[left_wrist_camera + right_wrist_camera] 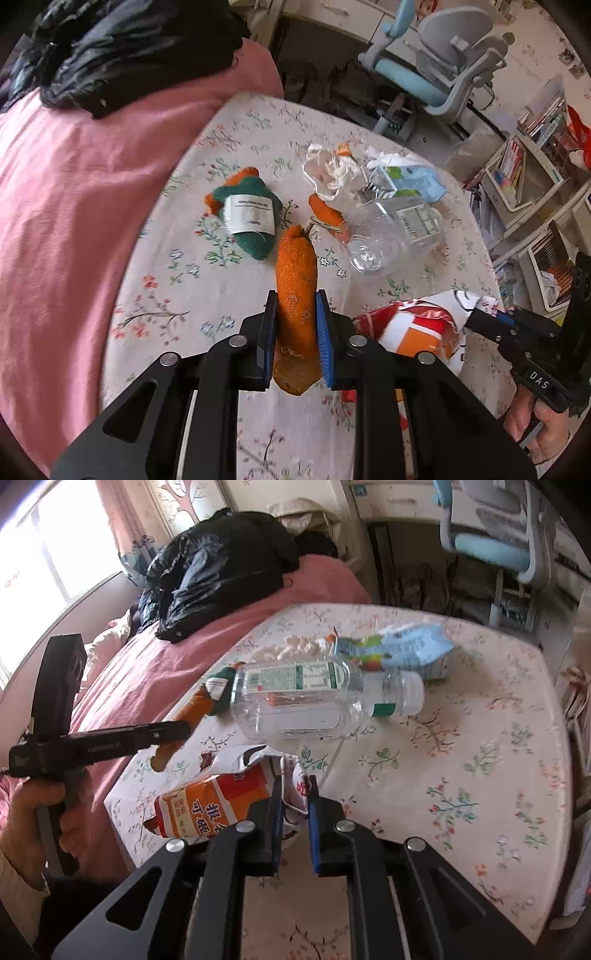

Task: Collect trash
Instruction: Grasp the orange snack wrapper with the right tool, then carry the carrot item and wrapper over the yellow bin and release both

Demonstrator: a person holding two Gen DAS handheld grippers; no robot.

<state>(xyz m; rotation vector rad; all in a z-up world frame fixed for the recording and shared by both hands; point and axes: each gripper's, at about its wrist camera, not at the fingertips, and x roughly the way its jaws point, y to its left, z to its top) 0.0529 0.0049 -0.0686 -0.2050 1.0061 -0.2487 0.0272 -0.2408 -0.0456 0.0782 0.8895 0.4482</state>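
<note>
My left gripper (295, 306) is shut on an orange fuzzy sock (295, 280), which hangs lengthwise between the blue pads. Just right of it, my right gripper (294, 779) is shut on the torn white edge of a crumpled orange-and-white carton (218, 801), also seen in the left wrist view as the carton (413, 328). On the floral tablecloth (461, 757) beyond lie a clear plastic bottle (306, 705), a blue-green pouch (406, 650), crumpled clear wrap (328, 170) and a green-and-orange sock with a label (247, 218).
A bed with a pink blanket (74, 184) and a black jacket (129, 48) borders the table on the left. A blue-and-grey chair (443, 66) stands behind the table. Shelves with books (524, 173) are on the right. A hand (33, 812) grips the left tool.
</note>
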